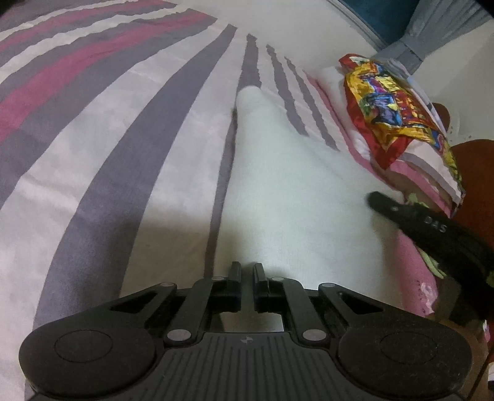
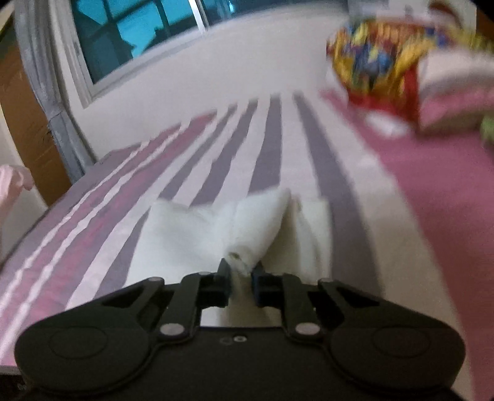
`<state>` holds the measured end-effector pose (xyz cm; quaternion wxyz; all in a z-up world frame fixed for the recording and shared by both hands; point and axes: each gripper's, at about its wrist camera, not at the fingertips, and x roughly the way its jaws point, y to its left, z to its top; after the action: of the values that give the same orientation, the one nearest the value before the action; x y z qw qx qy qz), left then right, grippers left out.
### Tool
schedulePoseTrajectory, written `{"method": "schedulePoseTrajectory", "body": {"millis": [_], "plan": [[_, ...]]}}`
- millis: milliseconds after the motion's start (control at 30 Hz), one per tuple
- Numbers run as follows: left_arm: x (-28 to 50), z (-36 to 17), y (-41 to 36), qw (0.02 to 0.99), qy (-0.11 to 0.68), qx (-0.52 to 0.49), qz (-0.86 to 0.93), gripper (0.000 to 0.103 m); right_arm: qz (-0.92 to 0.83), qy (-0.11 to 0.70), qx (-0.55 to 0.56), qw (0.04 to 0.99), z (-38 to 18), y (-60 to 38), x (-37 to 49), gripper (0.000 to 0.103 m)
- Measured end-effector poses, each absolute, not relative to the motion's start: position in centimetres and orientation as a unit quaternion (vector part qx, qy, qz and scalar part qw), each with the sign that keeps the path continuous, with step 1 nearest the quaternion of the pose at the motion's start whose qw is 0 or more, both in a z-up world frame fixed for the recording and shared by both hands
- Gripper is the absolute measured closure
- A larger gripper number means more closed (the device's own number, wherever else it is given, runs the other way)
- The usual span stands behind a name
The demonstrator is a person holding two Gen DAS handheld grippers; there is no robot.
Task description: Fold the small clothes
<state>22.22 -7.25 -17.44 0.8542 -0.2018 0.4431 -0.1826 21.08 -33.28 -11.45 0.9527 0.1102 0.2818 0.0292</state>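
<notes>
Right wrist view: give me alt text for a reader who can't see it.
The right gripper pinches a bunched corner of a white garment lying on a purple-and-pink striped bedsheet. A blurred pile of colourful folded clothes sits at the upper right, with a window behind on the left.

Striped bedspread (image 1: 123,129), window (image 2: 139,34), grey curtain (image 2: 46,92)

A striped bedspread (image 1: 123,129) in purple, magenta and white covers the bed; behind it, a window (image 2: 129,34) with a grey curtain (image 2: 46,80) beside it.
</notes>
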Motion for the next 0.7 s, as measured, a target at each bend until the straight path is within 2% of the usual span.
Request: {"method": "schedulePoseTrajectory", "body": {"millis": [67, 200, 367, 433, 567, 700], "plan": [[22.1, -17.3, -7.5, 0.854, 0.443, -0.201, -0.186, 0.097, 0.001, 0.261, 0.090, 0.961, -11.1, -33.6, 20.1, 0.091], [21.9, -17.2, -8.0, 0.852, 0.449, -0.195, -0.185, 0.097, -0.023, 0.344, 0.097, 0.934, -13.9, -35.4, 22.5, 0.090], [21.5, -17.1, -7.7, 0.848, 0.457, -0.193, -0.187, 0.097, -0.051, 0.352, 0.107, 0.929, -13.7, -36.2, 21.8, 0.077], [21.3, -17.0, -7.6, 0.847, 0.459, -0.197, -0.183, 0.097, -0.048, 0.330, 0.127, 0.934, -12.5, -36.2, 20.1, 0.073], [20.2, -16.8, -7.9, 0.848, 0.459, -0.190, -0.187, 0.097, -0.006, 0.299, 0.116, 0.947, -10.8, -34.6, 16.8, 0.073], [19.1, -17.2, -8.6, 0.841, 0.471, -0.174, -0.200, 0.097, 0.033, 0.337, 0.069, 0.939, -12.1, -32.3, 15.1, 0.075]]}}
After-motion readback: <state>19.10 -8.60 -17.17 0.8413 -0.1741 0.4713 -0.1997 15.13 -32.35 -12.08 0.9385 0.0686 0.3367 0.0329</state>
